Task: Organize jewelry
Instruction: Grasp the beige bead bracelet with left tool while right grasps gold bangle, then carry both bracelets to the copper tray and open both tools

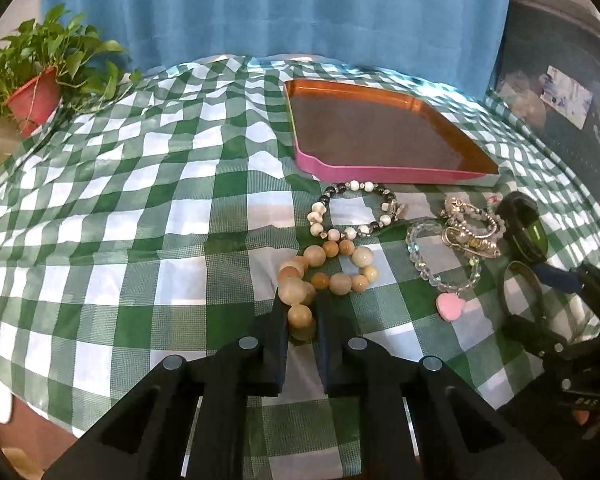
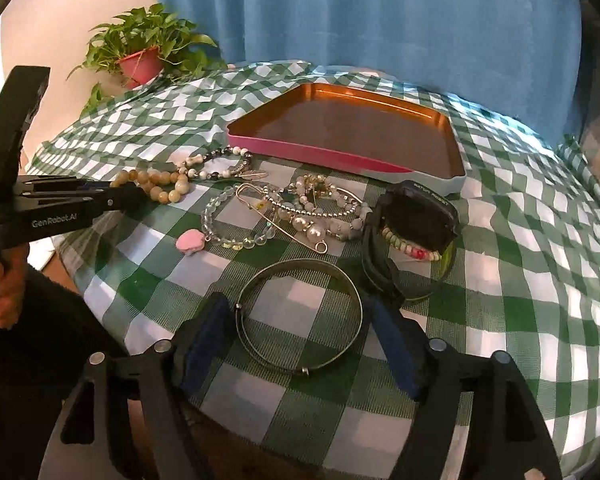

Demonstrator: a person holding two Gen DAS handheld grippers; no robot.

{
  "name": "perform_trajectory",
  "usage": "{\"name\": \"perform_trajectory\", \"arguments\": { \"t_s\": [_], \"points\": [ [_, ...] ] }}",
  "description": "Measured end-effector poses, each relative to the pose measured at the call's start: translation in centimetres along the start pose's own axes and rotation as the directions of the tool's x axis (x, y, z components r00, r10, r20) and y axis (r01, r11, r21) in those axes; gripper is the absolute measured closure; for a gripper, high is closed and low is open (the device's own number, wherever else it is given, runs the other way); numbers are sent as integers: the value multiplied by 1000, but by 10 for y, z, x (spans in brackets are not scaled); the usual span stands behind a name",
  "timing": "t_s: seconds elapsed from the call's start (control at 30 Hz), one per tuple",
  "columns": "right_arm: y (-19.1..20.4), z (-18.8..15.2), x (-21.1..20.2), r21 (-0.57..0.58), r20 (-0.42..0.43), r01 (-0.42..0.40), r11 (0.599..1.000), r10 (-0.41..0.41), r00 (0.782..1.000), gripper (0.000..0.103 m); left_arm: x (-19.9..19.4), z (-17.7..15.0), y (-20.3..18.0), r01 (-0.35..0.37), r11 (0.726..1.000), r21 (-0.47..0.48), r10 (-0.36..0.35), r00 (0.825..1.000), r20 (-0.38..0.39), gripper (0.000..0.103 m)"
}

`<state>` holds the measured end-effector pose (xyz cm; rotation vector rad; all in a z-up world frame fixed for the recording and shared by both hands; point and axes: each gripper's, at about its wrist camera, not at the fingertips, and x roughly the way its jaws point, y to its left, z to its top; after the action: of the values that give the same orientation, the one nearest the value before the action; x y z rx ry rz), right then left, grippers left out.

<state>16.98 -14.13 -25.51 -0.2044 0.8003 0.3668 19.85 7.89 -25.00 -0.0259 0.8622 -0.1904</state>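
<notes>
A blue curtain (image 1: 276, 8) is hanging behind a bench draped in a green-and-white checked cloth (image 1: 140, 216), with a leafy plant in a red pot (image 1: 34, 98) standing at the far left corner. A shallow pink-walled tray with a copper-coloured floor (image 1: 380, 132) is lying toward the back, with nothing showing inside it.

In front of the tray the jewelry is lying on the cloth. The left gripper (image 1: 302, 316) is pinching the near beads of a bracelet of large tan and cream stone beads (image 1: 332, 268) between its dark fingers (image 1: 274, 320). Just beyond that is lying a black-and-white beaded bracelet (image 1: 352, 212). To its right a clear crystal-bead bracelet with a pink heart charm (image 2: 228, 224) is resting beside a tangle of pearl and gold chains with a large gold safety pin (image 2: 320, 208). A black watch with a green-lined strap (image 2: 416, 240) is sitting at the right, a small coloured bead bracelet draped against it.

The right gripper (image 2: 300, 344) is holding its blue-padded fingers (image 2: 204, 344) spread wide on either side of a thin dark metal bangle (image 2: 300, 312) lying flat on the cloth, the pads near its rim; contact is unclear.
</notes>
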Motion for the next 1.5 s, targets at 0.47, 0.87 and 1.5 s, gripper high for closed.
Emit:
{"name": "perform_trajectory", "arguments": {
  "t_s": [0.47, 0.87, 1.5],
  "points": [
    [13, 15, -37, -6, 111, 9, 1000, -8, 994, 43, -53, 17, 3, 119, 992, -49, -112, 985, 133, 90],
    [7, 52, -112, 94, 247, 25, 995, -48, 968, 43, -124, 47, -44, 118, 993, 0, -114, 956, 270, 90],
    [13, 84, -198, 114, 430, 38, 993, -83, 899, 43, -191, 77, -96, 194, 973, 124, -228, 887, 401, 90]
  ]
}}
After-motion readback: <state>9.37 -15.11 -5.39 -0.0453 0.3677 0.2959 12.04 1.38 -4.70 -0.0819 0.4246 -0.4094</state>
